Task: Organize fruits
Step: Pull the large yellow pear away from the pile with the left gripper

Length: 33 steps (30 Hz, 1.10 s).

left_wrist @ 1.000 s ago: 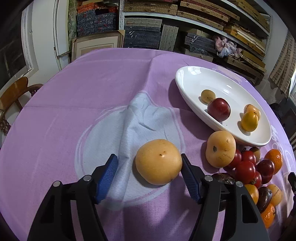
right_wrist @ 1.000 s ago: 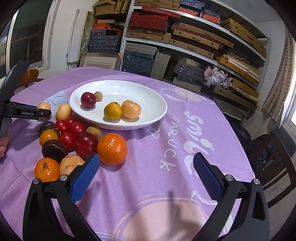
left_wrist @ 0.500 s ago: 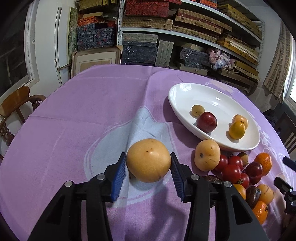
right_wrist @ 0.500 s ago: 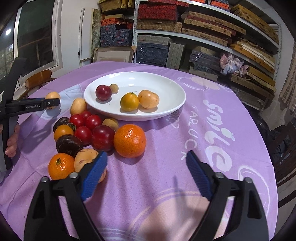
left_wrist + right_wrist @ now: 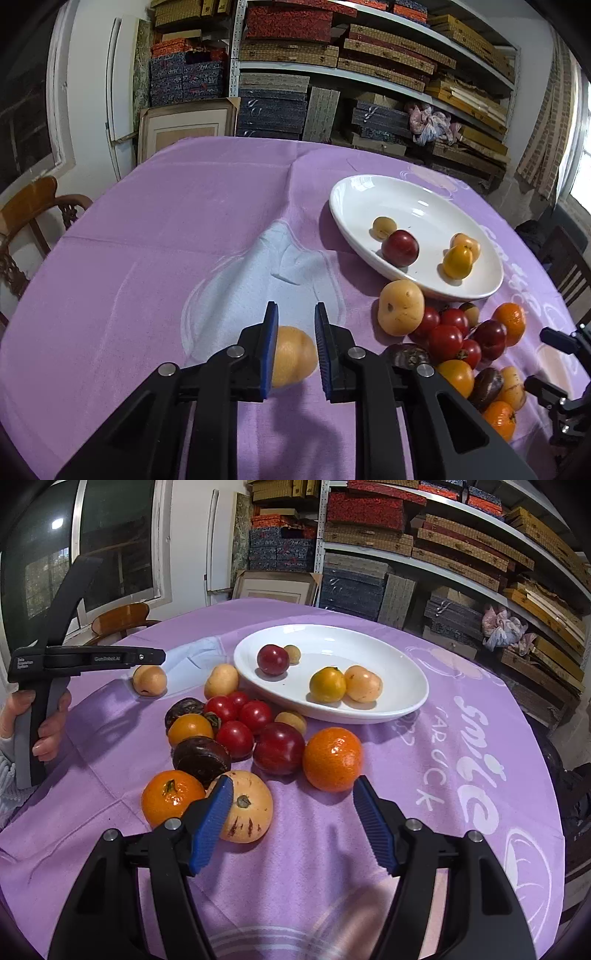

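Observation:
My left gripper (image 5: 295,317) hovers above the table with its blue pads narrowed, a small gap between them. The round yellow fruit (image 5: 293,356) lies on the cloth below and behind the pads, free of them; the right wrist view shows it (image 5: 149,680) resting under the left gripper (image 5: 155,658). My right gripper (image 5: 291,794) is open and empty, low over the near fruit, its left pad beside a pale striped fruit (image 5: 245,806). The white oval plate (image 5: 369,653) holds a dark red plum (image 5: 272,660), a yellow-orange fruit (image 5: 327,684) and two pale ones.
A pile of loose fruit lies before the plate: red tomatoes (image 5: 236,712), oranges (image 5: 332,758), dark purple fruits (image 5: 201,757), a yellow potato-like fruit (image 5: 400,306). The table has a purple cloth (image 5: 166,240). Shelves of boxes stand behind; wooden chairs stand at both sides.
My left gripper closed around the yellow fruit, then rose; the fruit stayed on the table below the pads. My right gripper moved forward and lower toward the fruit pile.

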Tool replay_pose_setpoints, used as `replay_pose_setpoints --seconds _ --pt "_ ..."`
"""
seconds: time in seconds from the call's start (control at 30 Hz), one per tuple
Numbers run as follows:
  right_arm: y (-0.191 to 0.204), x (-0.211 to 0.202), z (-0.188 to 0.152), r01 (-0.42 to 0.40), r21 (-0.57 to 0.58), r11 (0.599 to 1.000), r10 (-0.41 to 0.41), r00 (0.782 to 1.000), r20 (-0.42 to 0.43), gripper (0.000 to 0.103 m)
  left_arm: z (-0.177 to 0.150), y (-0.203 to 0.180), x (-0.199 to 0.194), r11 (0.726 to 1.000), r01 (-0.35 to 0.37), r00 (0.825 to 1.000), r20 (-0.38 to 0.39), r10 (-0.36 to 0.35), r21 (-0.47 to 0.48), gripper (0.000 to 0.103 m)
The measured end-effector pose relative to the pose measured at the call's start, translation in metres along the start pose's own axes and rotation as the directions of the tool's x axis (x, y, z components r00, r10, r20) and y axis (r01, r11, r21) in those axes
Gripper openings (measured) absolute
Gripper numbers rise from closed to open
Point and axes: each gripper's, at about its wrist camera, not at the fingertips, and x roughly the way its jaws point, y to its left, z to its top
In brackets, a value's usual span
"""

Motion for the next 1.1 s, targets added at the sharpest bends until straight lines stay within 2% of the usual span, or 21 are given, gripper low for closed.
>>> replay_pose_setpoints --seconds 0.1,0.17,0.2,0.23,0.33,0.43,0.47,0.5,0.53,0.63,0.73,0.87,0.9,0.93,1.03,1.1 --pt "0.003 0.001 0.0 -0.01 -0.008 1.0 0.01 1.0 -0.003 0.067 -0.004 0.0 -0.003 1.0 -0.013 1.0 0.006 0.013 0.006 0.021" --pt "0.005 0.001 0.0 -0.019 -0.009 1.0 0.019 1.0 -0.006 0.067 -0.009 0.003 -0.006 0.999 -0.033 0.999 0.012 0.033 0.011 0.029" --pt "0.005 0.002 0.0 -0.023 -0.012 1.0 0.023 1.0 -0.008 0.067 -0.012 0.005 -0.004 0.999 -0.032 0.999 -0.009 0.032 0.004 0.051" --pt "0.006 0.002 0.0 -0.025 -0.015 1.0 0.024 1.0 -0.009 0.067 -0.015 0.008 0.0 1.0 -0.019 0.999 -0.03 0.019 -0.01 0.065" --pt "0.01 0.003 0.0 -0.029 -0.022 0.999 0.029 1.0 -0.013 0.067 -0.017 0.012 0.007 1.0 -0.018 0.999 -0.043 0.018 -0.018 0.066" --pt "0.013 0.003 -0.001 -0.036 -0.029 0.999 0.035 0.999 -0.017 0.067 -0.018 0.005 0.008 1.0 -0.006 0.999 -0.052 0.007 0.015 0.064" --pt "0.013 0.003 -0.001 -0.037 -0.032 0.999 0.037 0.999 -0.018 0.067 -0.019 0.002 0.011 1.0 0.011 0.997 -0.076 -0.009 0.025 0.06" --pt "0.014 0.002 -0.002 -0.039 -0.034 0.999 0.038 0.999 -0.019 0.067 -0.021 0.0 0.015 0.999 0.036 0.994 -0.102 -0.033 0.025 0.047" --pt "0.014 0.003 -0.002 -0.039 -0.035 0.999 0.038 0.999 -0.019 0.067 -0.023 0.0 0.017 0.999 0.047 0.991 -0.123 -0.044 0.022 0.044" --pt "0.013 0.003 -0.002 -0.041 -0.033 0.999 0.04 0.999 -0.02 0.067 -0.03 -0.003 0.008 0.998 0.038 0.993 -0.115 -0.032 0.045 0.043" --pt "0.013 0.003 -0.002 -0.043 -0.035 0.998 0.043 0.999 -0.022 0.067 -0.042 -0.004 -0.011 0.996 0.061 0.993 -0.104 -0.055 0.061 0.043" --pt "0.015 0.003 -0.002 -0.046 -0.042 0.998 0.045 0.999 -0.024 0.067 -0.058 -0.019 -0.032 0.982 0.079 0.995 -0.065 -0.069 0.168 0.043" --pt "0.015 0.003 -0.002 -0.048 -0.042 0.998 0.047 0.999 -0.024 0.067 -0.059 -0.024 -0.037 0.977 0.082 0.996 -0.049 -0.073 0.196 0.046" --pt "0.015 0.004 -0.003 -0.051 -0.039 0.998 0.05 0.998 -0.025 0.067 -0.061 -0.029 -0.038 0.971 0.081 0.996 -0.048 -0.072 0.223 0.056" --pt "0.012 0.006 -0.003 -0.061 -0.025 0.998 0.061 0.998 -0.029 0.067 -0.074 -0.038 -0.027 0.945 0.115 0.987 -0.143 -0.074 0.305 0.063" --pt "0.012 0.006 -0.002 -0.061 -0.026 0.998 0.06 0.998 -0.029 0.067 -0.082 -0.036 -0.027 0.94 0.123 0.984 -0.162 -0.074 0.317 0.063"
